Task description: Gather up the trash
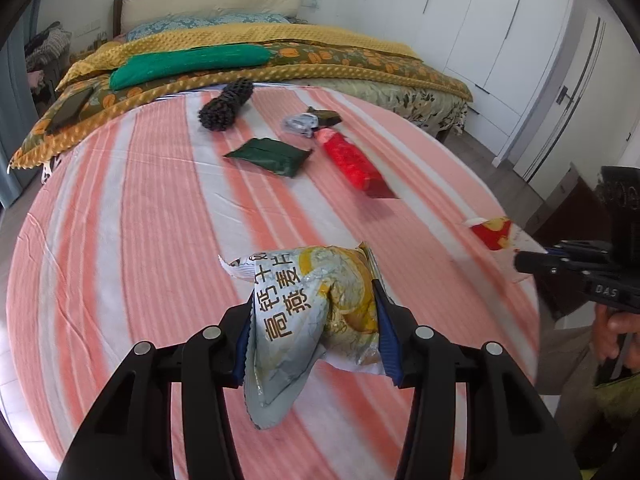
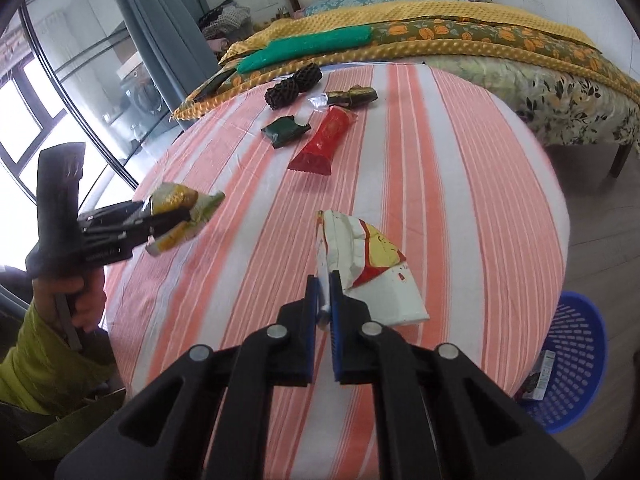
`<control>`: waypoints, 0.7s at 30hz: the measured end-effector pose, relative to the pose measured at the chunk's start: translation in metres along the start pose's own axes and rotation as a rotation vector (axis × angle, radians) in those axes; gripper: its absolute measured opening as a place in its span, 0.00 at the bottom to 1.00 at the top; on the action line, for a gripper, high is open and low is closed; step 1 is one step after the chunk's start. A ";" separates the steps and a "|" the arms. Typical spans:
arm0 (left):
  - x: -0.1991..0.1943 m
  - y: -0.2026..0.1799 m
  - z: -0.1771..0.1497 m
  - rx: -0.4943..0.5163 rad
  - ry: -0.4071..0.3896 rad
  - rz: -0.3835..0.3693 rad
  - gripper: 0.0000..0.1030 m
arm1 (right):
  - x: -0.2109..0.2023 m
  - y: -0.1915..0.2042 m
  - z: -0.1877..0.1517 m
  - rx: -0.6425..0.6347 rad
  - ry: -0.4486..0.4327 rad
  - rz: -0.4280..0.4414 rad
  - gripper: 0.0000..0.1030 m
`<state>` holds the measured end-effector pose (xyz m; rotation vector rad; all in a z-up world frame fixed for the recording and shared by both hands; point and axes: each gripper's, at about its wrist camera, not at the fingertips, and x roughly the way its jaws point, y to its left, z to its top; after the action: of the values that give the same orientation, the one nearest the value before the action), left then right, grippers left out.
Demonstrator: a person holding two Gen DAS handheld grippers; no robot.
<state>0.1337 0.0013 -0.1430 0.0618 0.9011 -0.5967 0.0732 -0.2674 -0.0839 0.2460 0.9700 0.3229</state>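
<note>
My left gripper (image 1: 312, 312) is shut on a crumpled grey and yellow snack bag (image 1: 316, 320) and holds it above the striped table (image 1: 160, 240); it also shows in the right wrist view (image 2: 176, 220). My right gripper (image 2: 326, 300) is shut on the edge of a white and red wrapper (image 2: 368, 264), which lies on the table. Further off lie a red packet (image 2: 324, 140), a dark green pouch (image 2: 284, 130), a black mesh roll (image 2: 294, 84), and a small dark wrapper with clear plastic (image 2: 348, 98).
A blue plastic basket (image 2: 572, 360) with a small box in it stands on the floor right of the table. A bed (image 1: 280, 52) with yellow blankets lies behind the table. A window and curtain are at the left.
</note>
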 end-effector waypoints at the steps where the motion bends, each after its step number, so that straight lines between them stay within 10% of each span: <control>1: -0.001 -0.008 -0.001 0.002 -0.002 -0.006 0.47 | -0.001 0.000 0.000 0.004 -0.002 0.001 0.05; 21: -0.011 -0.069 0.006 0.054 -0.053 0.162 0.47 | -0.008 -0.002 -0.006 0.040 -0.035 0.022 0.06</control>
<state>0.0976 -0.0528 -0.1178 0.1658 0.8202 -0.4697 0.0642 -0.2723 -0.0815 0.2981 0.9401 0.3191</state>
